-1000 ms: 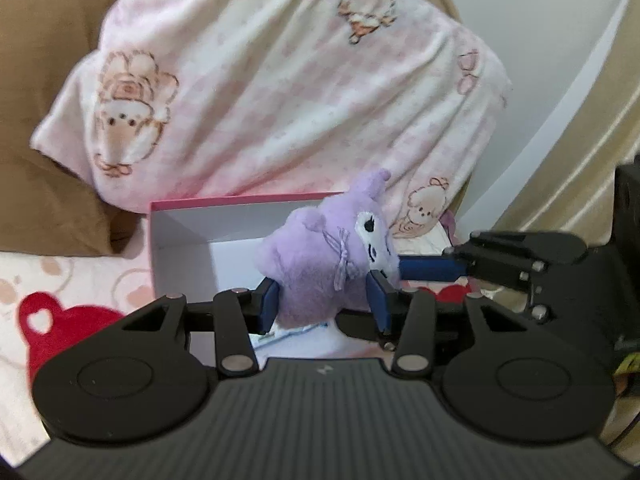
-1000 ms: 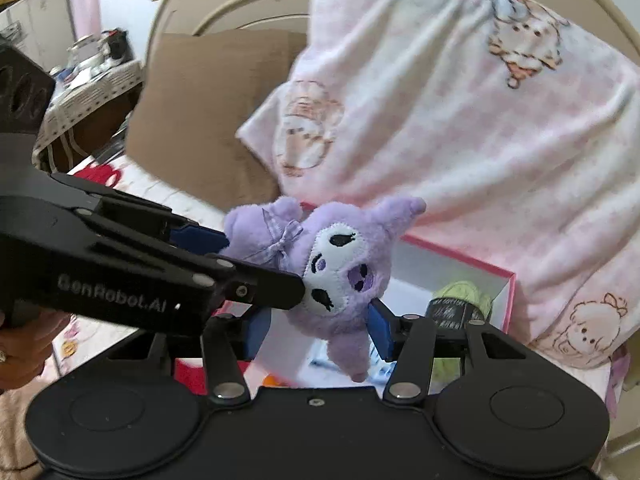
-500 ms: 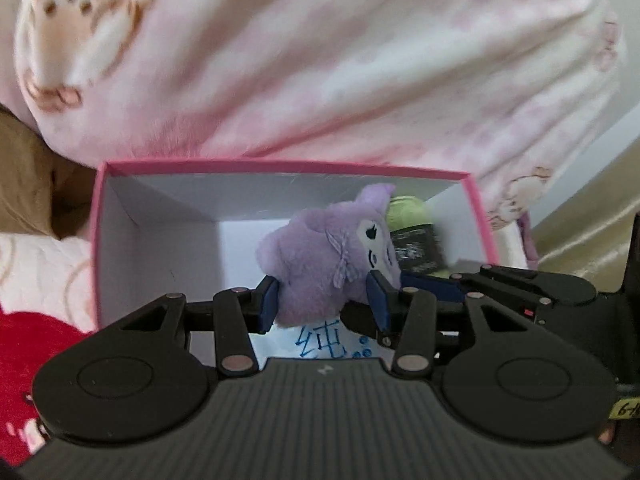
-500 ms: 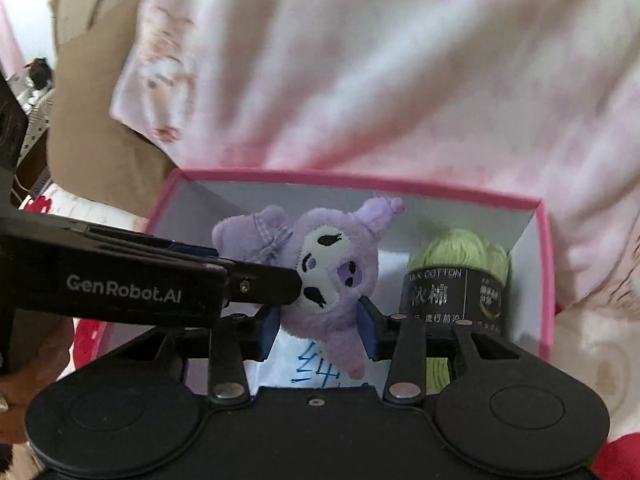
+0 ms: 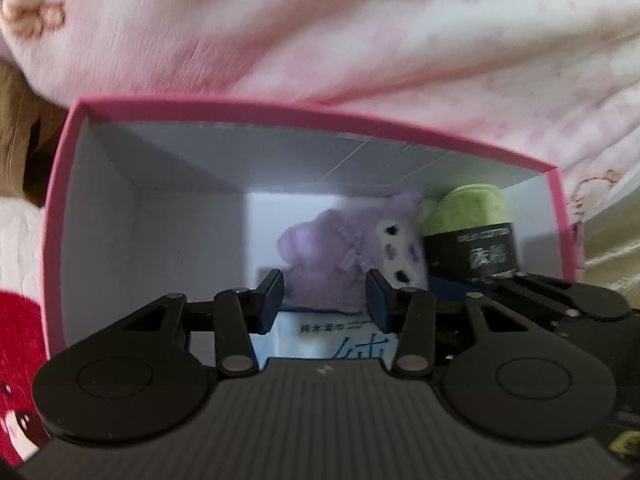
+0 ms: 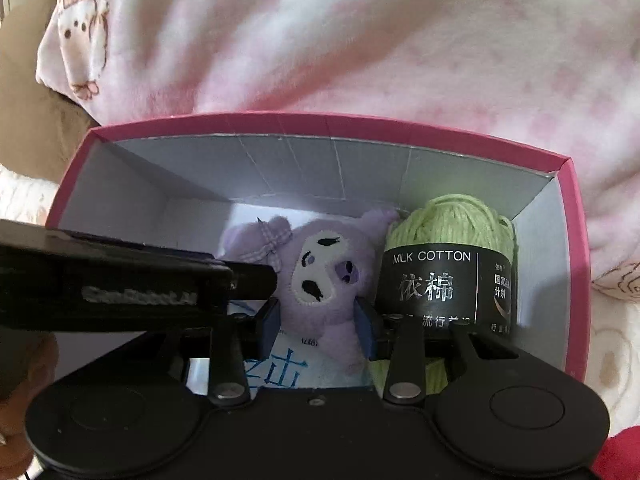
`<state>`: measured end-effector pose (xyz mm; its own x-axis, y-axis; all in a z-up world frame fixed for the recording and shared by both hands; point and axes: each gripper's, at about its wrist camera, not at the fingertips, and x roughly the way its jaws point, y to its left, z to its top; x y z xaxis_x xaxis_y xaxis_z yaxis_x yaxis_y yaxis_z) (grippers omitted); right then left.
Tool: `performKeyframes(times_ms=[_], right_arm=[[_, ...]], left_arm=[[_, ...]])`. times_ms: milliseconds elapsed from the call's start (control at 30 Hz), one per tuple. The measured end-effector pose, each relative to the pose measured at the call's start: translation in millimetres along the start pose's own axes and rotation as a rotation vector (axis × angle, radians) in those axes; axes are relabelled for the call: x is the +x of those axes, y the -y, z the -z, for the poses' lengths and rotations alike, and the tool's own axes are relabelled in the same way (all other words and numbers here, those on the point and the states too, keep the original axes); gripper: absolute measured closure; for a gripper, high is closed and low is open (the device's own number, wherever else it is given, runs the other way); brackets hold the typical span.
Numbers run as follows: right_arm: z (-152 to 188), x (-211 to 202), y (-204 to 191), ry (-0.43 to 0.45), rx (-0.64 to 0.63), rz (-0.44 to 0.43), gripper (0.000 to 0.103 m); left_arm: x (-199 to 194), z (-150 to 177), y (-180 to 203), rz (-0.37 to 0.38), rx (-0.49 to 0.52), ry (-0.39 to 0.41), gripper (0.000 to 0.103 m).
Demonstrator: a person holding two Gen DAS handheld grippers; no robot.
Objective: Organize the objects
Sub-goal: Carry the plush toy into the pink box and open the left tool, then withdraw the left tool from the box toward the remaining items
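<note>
Beyond both grippers, filling the far field of each wrist view, a pink-and-white fleece blanket point(image 6: 360, 40) printed with cartoon animals lies heaped behind everything else. Just ahead of the fingers sits the pink box point(image 6: 328, 126), its lid off and its grey-white inner walls showing; both grippers reach down into it from the near side.

Inside the box, to the right of the right gripper's fingers, a ball of green yarn point(image 6: 452, 216) stands on end with a black "MILK COTTON" band around it, close against the right wall. It touches the purple plush toy point(image 6: 320, 264) at the toy's ear. The plush lies on the box floor on top of a white packet with blue print point(image 6: 280, 372), which shows under the near fingers in both views.

The right gripper point(image 6: 316, 322) is clamped on the lower body of the plush, its blue pads pressed into the fabric on both sides. The left gripper point(image 5: 326, 300) also grasps the plush, from the toy's back, with its pads against the purple fur; this view is blurred, so the contact on the left pad is less sure. In the right wrist view the left gripper's black arm crosses in from the left and ends at the toy's bow.
</note>
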<state>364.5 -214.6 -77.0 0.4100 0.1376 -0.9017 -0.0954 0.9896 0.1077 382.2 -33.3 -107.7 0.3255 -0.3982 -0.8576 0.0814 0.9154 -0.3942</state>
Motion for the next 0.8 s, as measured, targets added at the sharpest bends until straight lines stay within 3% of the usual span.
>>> performKeyframes(times_ms=[233, 567, 800], right_arm=[[12, -32, -5, 0.038, -0.055, -0.017, 0.057], [67, -136, 2, 0.166, -0.126, -0.146, 0.052], [113, -208, -8, 0.22, -0.187, -0.145, 0.049]], left_arm=[[-4, 11, -1, -0.016, -0.028, 0.023, 0.061], [-99, 59, 28, -0.02, 0.172, 0.05, 0.045], [-161, 110, 53, -0.057, 0.299, 0.064, 0.04]])
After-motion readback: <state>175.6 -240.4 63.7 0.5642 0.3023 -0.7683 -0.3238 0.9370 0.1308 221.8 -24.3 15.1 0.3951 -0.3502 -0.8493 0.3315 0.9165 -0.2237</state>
